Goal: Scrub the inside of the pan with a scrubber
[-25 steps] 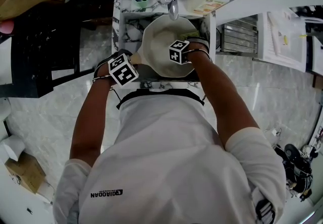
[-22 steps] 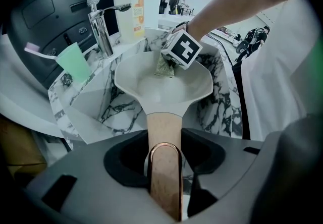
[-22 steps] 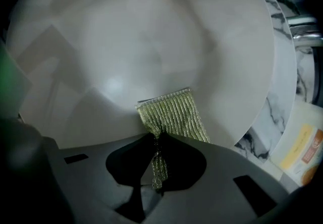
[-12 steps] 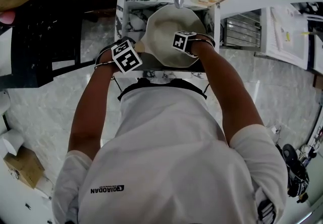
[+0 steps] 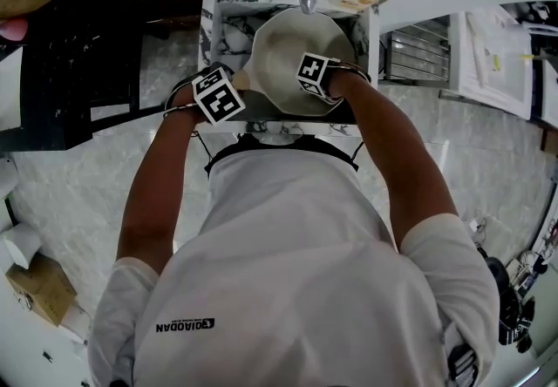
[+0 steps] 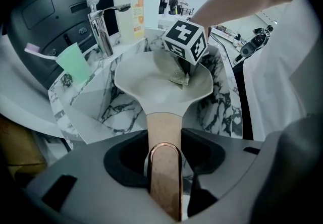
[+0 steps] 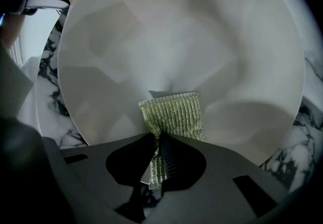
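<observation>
Lying in the pan [image 7: 181,41], the scrubber [image 7: 174,114] is pinched by the right tool [image 7: 159,153] (left tool [image 6: 164,165] clamps handle [image 6: 164,126]).

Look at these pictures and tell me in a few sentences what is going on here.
A person is working on a pale pan over a marble sink, with a gripper in each hand. The left gripper is shut on the pan's wooden handle and holds the pan in place. The right gripper is shut on a green scrubber, whose free end rests on the inside of the pan.
</observation>
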Demonstrator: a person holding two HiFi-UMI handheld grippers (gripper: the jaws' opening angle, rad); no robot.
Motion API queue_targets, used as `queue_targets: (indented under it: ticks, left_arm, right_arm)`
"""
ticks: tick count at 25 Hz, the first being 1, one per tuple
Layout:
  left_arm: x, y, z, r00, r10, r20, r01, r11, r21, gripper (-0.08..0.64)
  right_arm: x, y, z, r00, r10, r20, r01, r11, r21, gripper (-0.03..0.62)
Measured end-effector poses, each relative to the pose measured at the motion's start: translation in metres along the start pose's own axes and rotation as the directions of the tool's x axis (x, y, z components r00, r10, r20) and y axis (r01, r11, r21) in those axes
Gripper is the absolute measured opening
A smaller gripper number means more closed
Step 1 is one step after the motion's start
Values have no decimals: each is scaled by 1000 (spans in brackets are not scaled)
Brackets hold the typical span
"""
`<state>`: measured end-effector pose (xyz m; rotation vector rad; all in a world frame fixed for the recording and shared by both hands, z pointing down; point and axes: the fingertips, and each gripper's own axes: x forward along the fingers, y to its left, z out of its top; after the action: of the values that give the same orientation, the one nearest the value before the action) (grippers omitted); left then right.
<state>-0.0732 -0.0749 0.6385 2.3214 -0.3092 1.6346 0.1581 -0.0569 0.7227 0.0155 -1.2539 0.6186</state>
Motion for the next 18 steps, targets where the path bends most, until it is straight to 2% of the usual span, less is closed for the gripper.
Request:
queue_targets:
  ticks: [6,12,15,18]
  left_arm:
    - [0,0,0,1000,-3,-3,3,1000,-3,207]
    - [1,-1,-1,1000,-5,-3,5,1000,-7,207]
    - [1,-1,-1,1000,-7,-4,6,1000,-11,207]
    - [1,-2,-1,1000,-8,-5,8,1000,-14,207]
  right_arm:
    - [-1,31,20,984,152,89,-151,988,-16,71]
    - [-8,58,35,932,319,174,-323,946,-5,71]
    - [-15,70,39,893,398,211,-408,913,4,71]
    - [-19,76,42,866,442,233,-455,890,5,72]
